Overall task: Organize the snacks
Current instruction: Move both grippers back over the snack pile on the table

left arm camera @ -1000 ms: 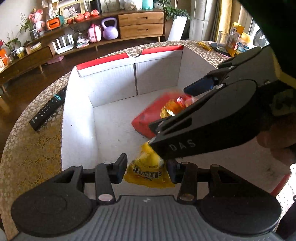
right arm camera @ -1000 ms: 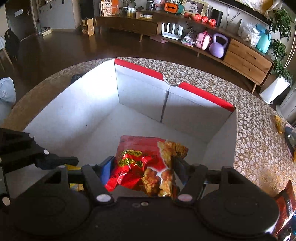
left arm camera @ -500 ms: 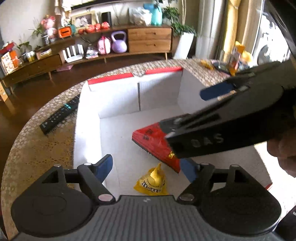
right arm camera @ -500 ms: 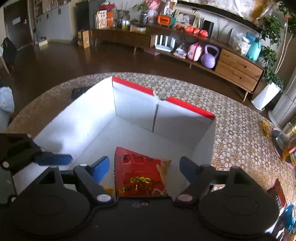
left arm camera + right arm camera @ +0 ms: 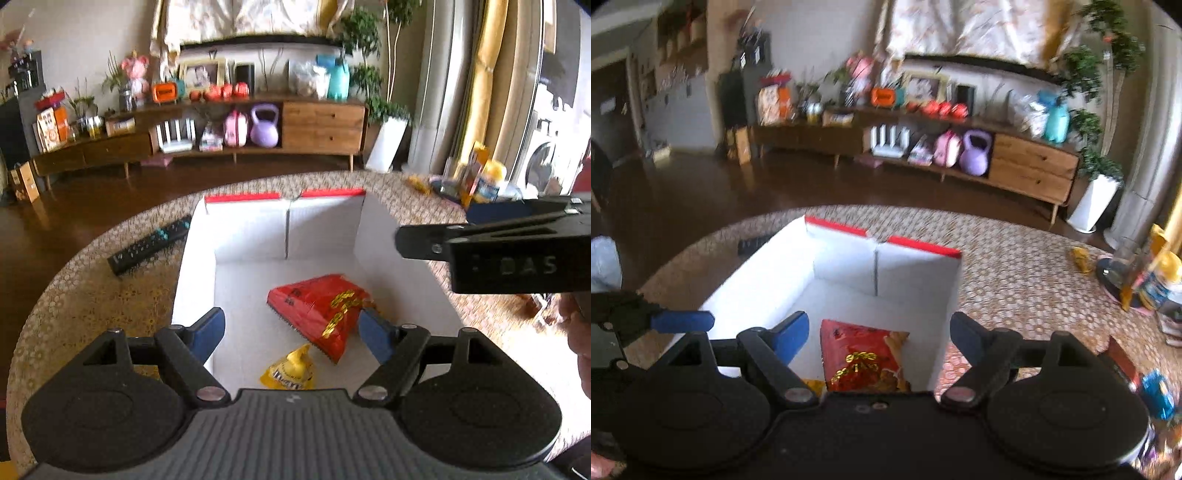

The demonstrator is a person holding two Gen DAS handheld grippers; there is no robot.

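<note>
Both grippers, left [image 5: 291, 328] and right [image 5: 877, 332], gape empty above the box [image 5: 391, 251]; loose snacks [image 5: 1156, 387] lie nearer the right.

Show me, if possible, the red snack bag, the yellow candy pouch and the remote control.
red snack bag [image 5: 317, 306], left wrist view, middle of its face
yellow candy pouch [image 5: 290, 371], left wrist view, its printed front
remote control [image 5: 147, 247], left wrist view, its middle
</note>
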